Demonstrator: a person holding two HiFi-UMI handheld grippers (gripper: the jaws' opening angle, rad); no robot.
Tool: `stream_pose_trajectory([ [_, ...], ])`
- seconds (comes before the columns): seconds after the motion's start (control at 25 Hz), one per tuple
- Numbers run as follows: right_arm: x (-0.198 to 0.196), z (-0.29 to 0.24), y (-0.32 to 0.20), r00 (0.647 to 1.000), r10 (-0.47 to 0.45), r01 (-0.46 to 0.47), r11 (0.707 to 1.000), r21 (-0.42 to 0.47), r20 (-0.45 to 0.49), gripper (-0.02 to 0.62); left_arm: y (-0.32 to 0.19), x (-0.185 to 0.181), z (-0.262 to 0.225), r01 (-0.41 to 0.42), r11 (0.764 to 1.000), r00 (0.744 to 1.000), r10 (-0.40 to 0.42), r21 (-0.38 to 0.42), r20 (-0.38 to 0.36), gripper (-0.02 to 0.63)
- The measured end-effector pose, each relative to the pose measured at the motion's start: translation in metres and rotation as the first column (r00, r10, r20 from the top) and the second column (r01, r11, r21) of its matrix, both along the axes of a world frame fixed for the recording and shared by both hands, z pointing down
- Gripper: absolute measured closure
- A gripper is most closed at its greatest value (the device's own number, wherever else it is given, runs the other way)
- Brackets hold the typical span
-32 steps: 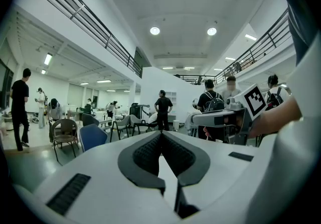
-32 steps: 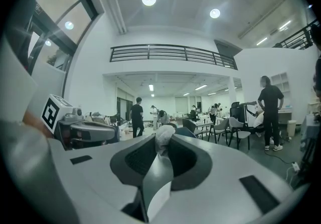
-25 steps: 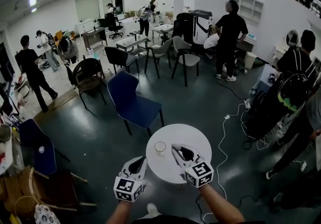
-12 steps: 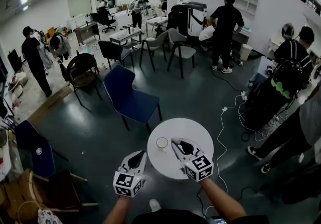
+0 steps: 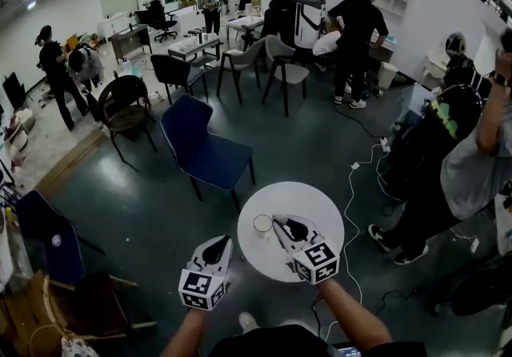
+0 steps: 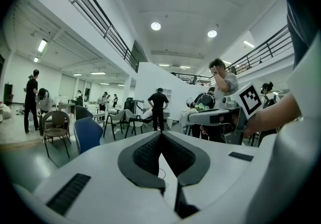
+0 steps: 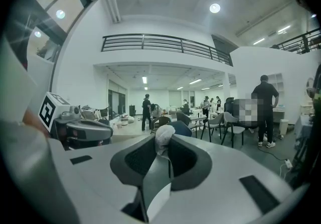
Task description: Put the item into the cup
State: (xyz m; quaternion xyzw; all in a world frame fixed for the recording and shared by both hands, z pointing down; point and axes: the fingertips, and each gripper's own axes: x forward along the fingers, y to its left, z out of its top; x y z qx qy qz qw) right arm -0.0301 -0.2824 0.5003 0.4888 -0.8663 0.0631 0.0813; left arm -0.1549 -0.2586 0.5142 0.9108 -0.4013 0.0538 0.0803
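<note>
A small clear cup (image 5: 262, 225) stands upright on the left part of a round white table (image 5: 308, 197). My right gripper (image 5: 278, 223) hovers just right of the cup, tips pointing toward it. In the right gripper view it (image 7: 161, 142) is shut on a small white crumpled item (image 7: 163, 137) that sticks up between the pad tips. My left gripper (image 5: 222, 242) is off the table's left front edge; in the left gripper view its jaws (image 6: 161, 135) meet at the tip with nothing between them.
A blue chair (image 5: 198, 147) stands behind the table to the left. A white cable (image 5: 350, 211) runs along the floor on the right, and a person (image 5: 448, 187) stands close by there. More chairs, tables and people fill the far room.
The head view has drifted a little, so the table sits slightly higher in the picture. Both grippers keep nearly the same stance. The person at the right has come closer.
</note>
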Motion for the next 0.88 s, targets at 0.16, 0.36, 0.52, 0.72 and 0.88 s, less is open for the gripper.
stream_pose_trajectory([
  [0.16, -0.006, 0.005, -0.012, 1.0, 0.01, -0.01, 1.0, -0.008, 0.005, 0.517, -0.011, -0.006, 0.01, 0.004, 1.0, 1.0, -0.004, -0.025, 0.0, 0.591],
  [0.36, -0.011, 0.017, -0.023, 1.0, 0.007, -0.007, 1.0, -0.028, -0.014, 0.517, -0.021, -0.011, 0.02, 0.002, 0.999, 1.0, -0.002, -0.043, 0.001, 0.591],
  [0.52, 0.001, 0.025, -0.036, 0.999, 0.013, -0.015, 0.999, -0.047, -0.03, 0.517, -0.028, -0.006, 0.026, 0.003, 0.998, 1.0, -0.003, -0.058, 0.005, 0.591],
  [0.72, 0.011, 0.037, -0.049, 0.999, -0.002, -0.001, 0.998, -0.063, -0.048, 0.517, -0.038, -0.002, 0.034, 0.027, 0.997, 1.0, -0.027, -0.067, 0.009, 0.591],
  [0.88, 0.02, 0.052, -0.067, 0.997, -0.029, 0.023, 0.996, -0.087, -0.067, 0.517, -0.051, 0.005, 0.039, 0.048, 0.996, 0.999, -0.047, -0.074, 0.011, 0.591],
])
